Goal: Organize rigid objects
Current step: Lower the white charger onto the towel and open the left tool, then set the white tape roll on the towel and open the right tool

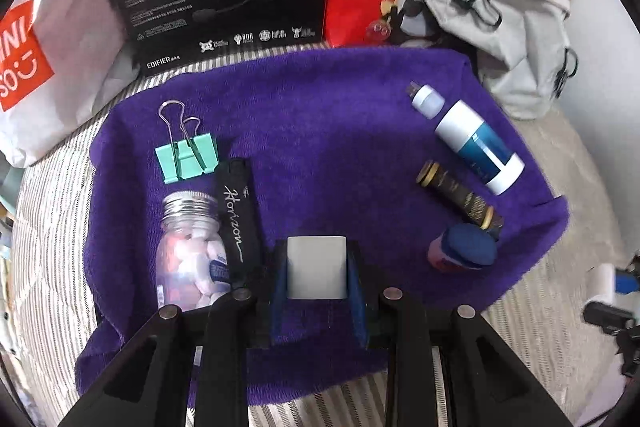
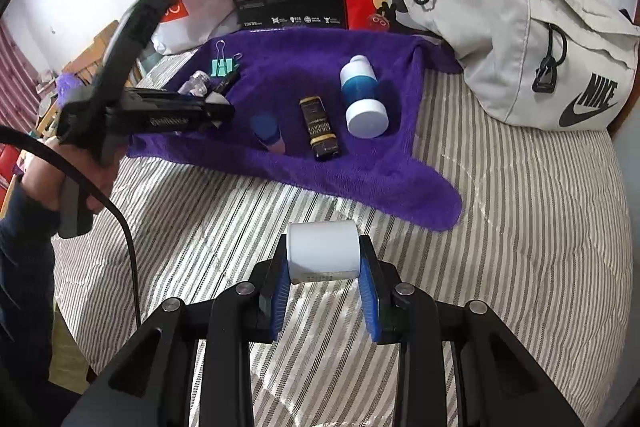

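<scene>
On a striped bedspread (image 2: 500, 227), my two grippers each pinched a small white piece above and beside a purple towel (image 1: 320, 107) where the rigid objects were being set in order. My left gripper (image 1: 317, 269) was closed on a white block (image 1: 317, 267), held low over the towel's near edge, just right of a black "Horizon" case (image 1: 236, 215) and a jar of pale tablets (image 1: 192, 251). My right gripper (image 2: 324, 255) squeezed a white cylinder (image 2: 323, 251) crosswise between its blue pads (image 2: 370, 303), well short of the towel, over bare bedding.

The risks, as I judged them: the cylinder was gripped on its flat ends and could roll off once released on the soft, uneven bed; and the left's descent sat close enough to the case and jar that a careless set-down might nudge them out of line. On the towel's right side lay a blue-and-white bottle (image 1: 476, 143), a dark gold-banded tube (image 1: 456, 195) and a blue-capped container (image 1: 464, 249); a mint binder clip (image 1: 186, 157) lay at the back left.

From the right wrist view, my left hand (image 2: 76, 175) gripped its tool's handle, tool pointing right, roughly level over the towel.
</scene>
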`<state>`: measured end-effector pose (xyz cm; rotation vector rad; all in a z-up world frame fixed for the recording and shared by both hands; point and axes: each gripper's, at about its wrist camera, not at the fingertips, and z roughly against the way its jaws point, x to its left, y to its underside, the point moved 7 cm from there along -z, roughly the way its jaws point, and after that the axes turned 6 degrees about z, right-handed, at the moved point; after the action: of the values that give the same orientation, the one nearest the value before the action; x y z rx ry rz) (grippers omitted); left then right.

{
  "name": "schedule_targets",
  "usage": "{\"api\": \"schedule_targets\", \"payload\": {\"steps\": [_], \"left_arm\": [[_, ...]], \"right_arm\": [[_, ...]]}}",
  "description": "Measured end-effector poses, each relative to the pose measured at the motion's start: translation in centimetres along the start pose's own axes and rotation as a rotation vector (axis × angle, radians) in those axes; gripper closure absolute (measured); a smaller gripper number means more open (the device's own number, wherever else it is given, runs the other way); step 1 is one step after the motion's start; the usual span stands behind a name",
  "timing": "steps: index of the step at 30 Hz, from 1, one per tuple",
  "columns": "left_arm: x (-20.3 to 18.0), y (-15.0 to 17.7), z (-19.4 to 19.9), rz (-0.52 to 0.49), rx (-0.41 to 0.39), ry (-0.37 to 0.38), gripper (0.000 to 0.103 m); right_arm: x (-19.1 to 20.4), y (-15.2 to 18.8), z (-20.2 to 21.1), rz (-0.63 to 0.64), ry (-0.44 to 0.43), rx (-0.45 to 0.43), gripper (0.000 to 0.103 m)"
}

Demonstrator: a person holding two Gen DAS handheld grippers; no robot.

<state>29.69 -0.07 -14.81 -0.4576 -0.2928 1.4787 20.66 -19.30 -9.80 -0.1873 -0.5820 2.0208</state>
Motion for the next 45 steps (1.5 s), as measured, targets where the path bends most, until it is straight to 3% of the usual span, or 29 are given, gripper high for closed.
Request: {"api": "schedule_targets", "payload": {"steps": [11, 17, 19, 21, 27, 33, 45], "left_arm": [[-0.8, 0.1, -0.8, -0.077, 0.016, -0.032, 0.077], [-0.9, 0.6, -0.3, -0.098, 0.009, -0.054, 0.054], [-0.8, 0.7, 0.1, -0.066, 0.021, -0.021, 0.047], [-0.8, 0.9, 0.6, -0.054, 0.017, 0.001, 0.043], [0.1, 1.2, 3.1, -0.052, -0.025, -0.036, 0.029], [1.3, 1.4, 4.7, -0.064, -0.052, -0.065, 0.028], [4.3, 0.5, 5.4, -0.041, -0.077, -0.099, 0.028]], "right_arm": [[0.7, -2.2, 0.0, 0.033, -0.007, -0.027, 0.072], [0.8, -4.2, -0.6, 0.060, -0.004, -0.043, 0.072], [0.8, -5.0, -1.1, 0.064, -0.006, -0.047, 0.072], [0.8, -5.6, -1.4, 0.062, -0.013, -0.054, 0.072], [1.0, -6.9, -3.0, 0.063, -0.024, -0.052, 0.072], [1.8, -8.6, -5.4, 0.054, -0.086, -0.049, 0.072], [3.6, -12.8, -11.6, 0.095, -0.104, 0.022, 0.072]]}}
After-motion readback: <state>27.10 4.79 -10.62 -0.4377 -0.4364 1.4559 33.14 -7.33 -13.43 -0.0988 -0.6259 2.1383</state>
